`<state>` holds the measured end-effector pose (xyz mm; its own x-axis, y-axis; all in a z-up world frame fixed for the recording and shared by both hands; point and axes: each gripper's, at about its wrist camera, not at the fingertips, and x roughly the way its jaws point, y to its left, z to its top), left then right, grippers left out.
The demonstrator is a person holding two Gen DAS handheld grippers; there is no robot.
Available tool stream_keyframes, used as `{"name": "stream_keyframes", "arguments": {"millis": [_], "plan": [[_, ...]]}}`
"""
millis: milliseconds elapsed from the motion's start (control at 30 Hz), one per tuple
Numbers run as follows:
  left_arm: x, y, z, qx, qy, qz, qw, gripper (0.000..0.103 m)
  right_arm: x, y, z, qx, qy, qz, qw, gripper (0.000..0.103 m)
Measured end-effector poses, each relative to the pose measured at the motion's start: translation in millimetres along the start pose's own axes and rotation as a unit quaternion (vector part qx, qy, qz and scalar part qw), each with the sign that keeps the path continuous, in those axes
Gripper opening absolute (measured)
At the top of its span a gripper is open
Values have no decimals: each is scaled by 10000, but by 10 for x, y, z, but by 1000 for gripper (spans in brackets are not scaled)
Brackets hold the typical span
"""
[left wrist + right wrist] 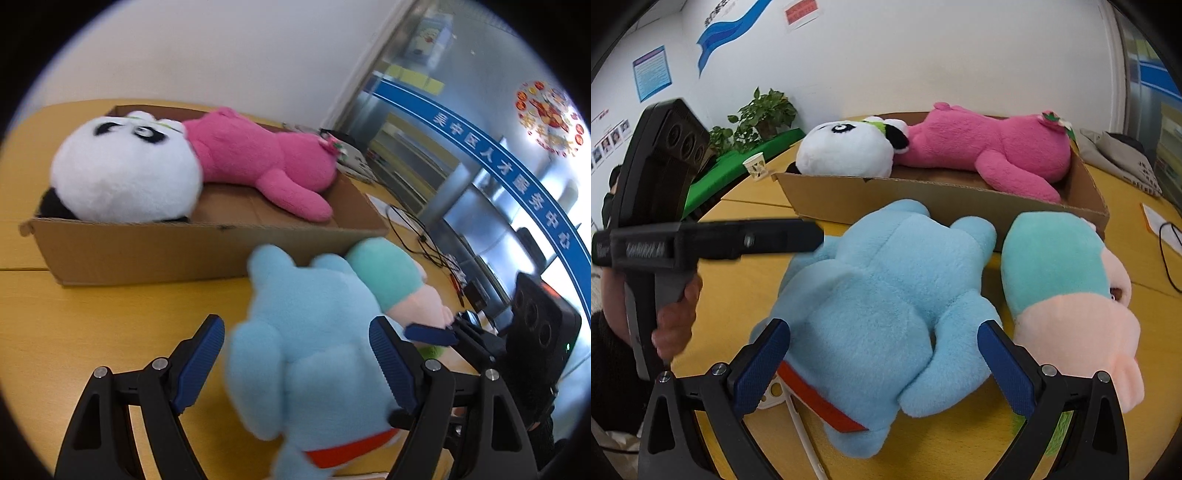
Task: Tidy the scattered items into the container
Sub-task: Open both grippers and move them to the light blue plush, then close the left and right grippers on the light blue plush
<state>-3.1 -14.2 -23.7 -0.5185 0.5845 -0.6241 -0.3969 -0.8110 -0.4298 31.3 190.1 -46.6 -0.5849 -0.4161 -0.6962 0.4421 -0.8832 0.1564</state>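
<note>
Both tongs stand spread, gripping nothing. My left gripper (297, 363) straddles the light-blue plush (310, 339), which lies face-down on the yellow table (110, 314), just in front of the cardboard box (155, 251). My right gripper (882, 363) straddles the same toy from the other side; in its view the blue pads (761, 365) sit to either flank of the body, and I cannot tell whether they touch the fur.

The panda plush (125, 170) and the pink plush (258, 155) already lie in the box. The teal-and-peach plush (1067, 280) rests on the table, just beside the blue one.

Step in hand, as I judge it: a two-handed pick of the blue plush.

Notes for doing it well:
- Sink both tongs lower before closing; bite deep into the stuffing, not loose fur.
- Close both together so the toy does not twist.
- Keep the right pad clear of the teal neighbour.
- Lift above the box wall, then set it in the free cardboard beside the pink legs.
</note>
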Motion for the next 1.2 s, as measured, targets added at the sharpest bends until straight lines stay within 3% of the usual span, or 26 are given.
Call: {"name": "stream_keyframes", "arguments": {"millis": [167,233,300,367,400,433,833,1000,1200], "plan": [[215,252,-46,-84,512,80,9986,80,41,-25,44,-27,4,-24,10000,103],[341,250,-149,-70,819,-23,9966,80,80,-18,44,12,31,147,9999,103],[366,228,-224,-68,864,-276,9959,77,163,56,8,-73,158,352,9992,103],[343,247,-244,-158,871,-536,9946,52,252,166,-46,-236,336,399,9984,103],[332,263,-251,-220,898,-618,9938,31,277,228,-73,-355,320,249,9985,103],[323,271,-261,-233,938,-553,9938,28,282,262,-83,-402,284,232,9985,103],[122,344,-462,-223,1057,-84,9941,26,343,548,-124,-863,261,259,9956,97],[67,192,-357,52,951,67,9954,24,252,495,-60,-640,169,210,9976,86],[-81,15,-86,321,629,-26,9975,24,27,439,45,-540,-214,146,9982,84]]}}
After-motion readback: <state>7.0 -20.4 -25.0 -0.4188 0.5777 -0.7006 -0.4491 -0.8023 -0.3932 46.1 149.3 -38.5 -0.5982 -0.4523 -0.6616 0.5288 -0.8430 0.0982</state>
